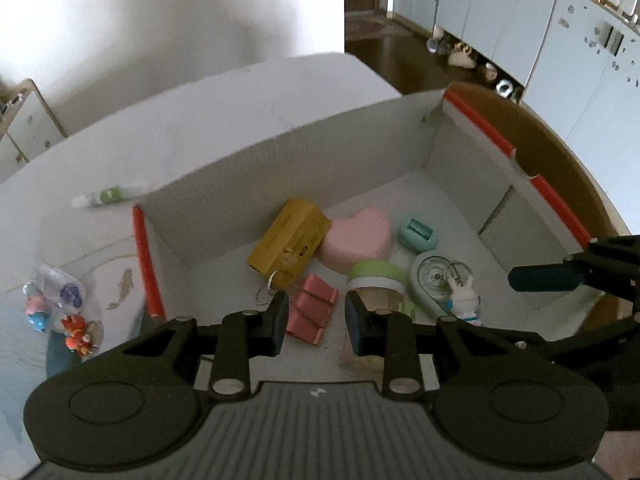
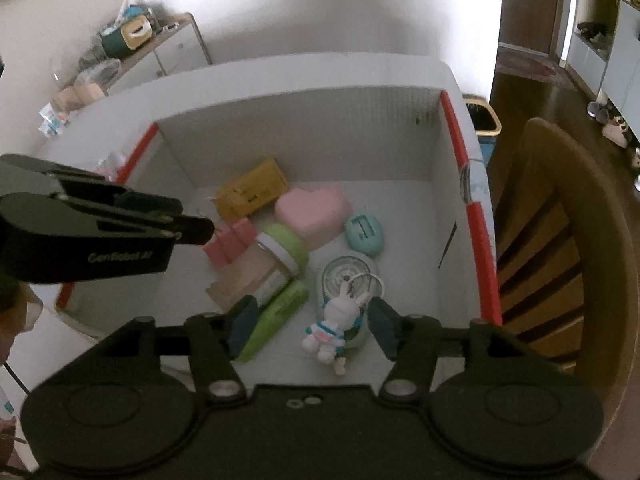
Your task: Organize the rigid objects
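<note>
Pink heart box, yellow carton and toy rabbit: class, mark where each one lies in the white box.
Pink heart box (image 2: pixel 312 212), right wrist view, middle of its top.
Yellow carton (image 1: pixel 290 240), left wrist view, its upper face.
Toy rabbit (image 2: pixel 334 320), right wrist view, its body.

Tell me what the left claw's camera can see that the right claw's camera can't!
Only the left camera shows the little toy figures lying outside the box and the white tube behind it. Only the right camera shows the long green tube in the box and the wooden chair beside it. Both show the white box, the pink heart, the yellow carton, the green-lidded jar and the bunny charm.
</note>
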